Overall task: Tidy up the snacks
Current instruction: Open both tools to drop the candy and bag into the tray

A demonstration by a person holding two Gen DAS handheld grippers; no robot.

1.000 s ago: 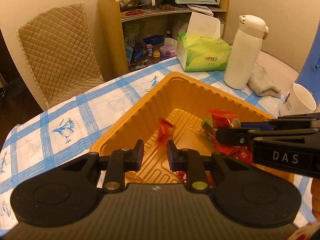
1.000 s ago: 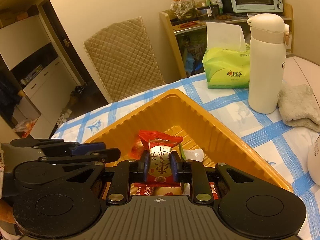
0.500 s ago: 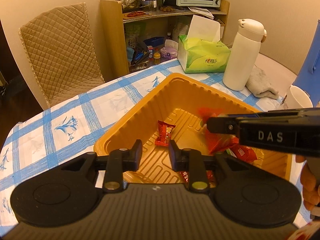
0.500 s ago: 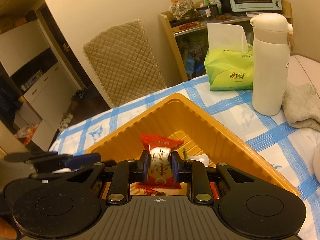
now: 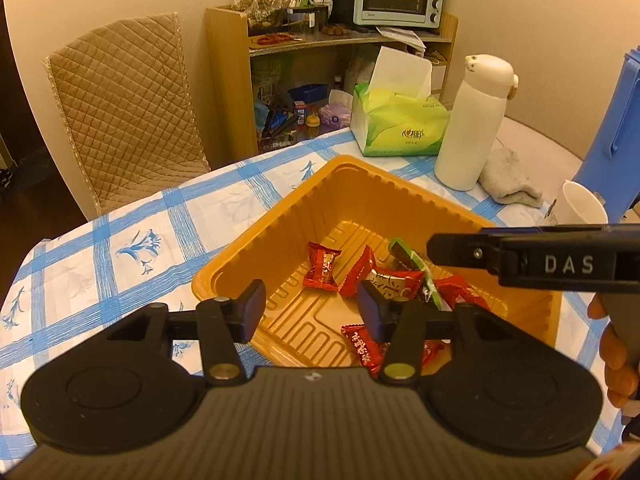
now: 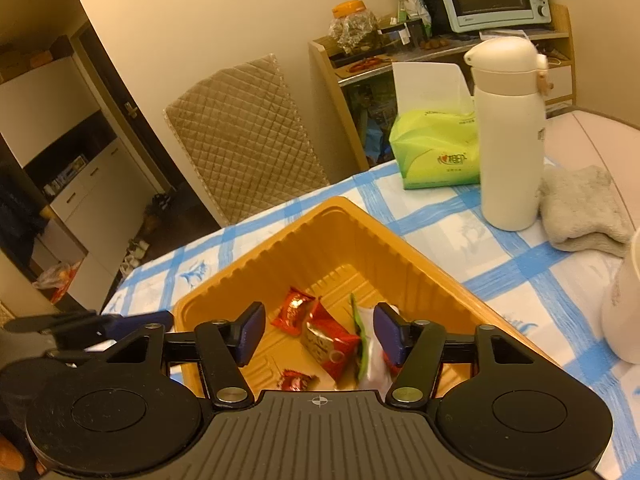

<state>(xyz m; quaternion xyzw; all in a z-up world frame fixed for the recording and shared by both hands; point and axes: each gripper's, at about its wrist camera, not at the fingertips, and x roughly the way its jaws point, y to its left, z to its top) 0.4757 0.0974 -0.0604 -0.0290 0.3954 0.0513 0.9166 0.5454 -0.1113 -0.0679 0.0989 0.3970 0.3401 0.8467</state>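
Both jaw pairs are spreading now, where a second ago the right hand-held gripper (image 6: 316, 334) was pinching a red snack packet and the left hand-held gripper (image 5: 311, 306) was nearly pressed together; that packet is now lying loose in the orange tray (image 5: 384, 184) with nothing gripped by either tool.

Snacks (image 5: 384, 284) are resting just ahead of and below both sets of fingertips, on the tray floor. From the left hand-held gripper they are sitting ahead and toward its right fingertip; from the right hand-held gripper the pile (image 6: 320, 336) is lying almost straight ahead between the spread jaws, so the right one looks nearer for any further nudge. One separate red candy (image 5: 322, 267) is lying a little apart, its long axis running roughly away from the left tool, its twisted ends pointing fore and aft.

Wrappers are glossy, crinkled film, mostly red with one green-edged packet (image 6: 358, 336). Thin moulded plastic is forming the tray, with ribbed sloping walls and a grooved floor. It is sitting on the table (image 5: 120, 240), which is wearing a blue-checked cloth.
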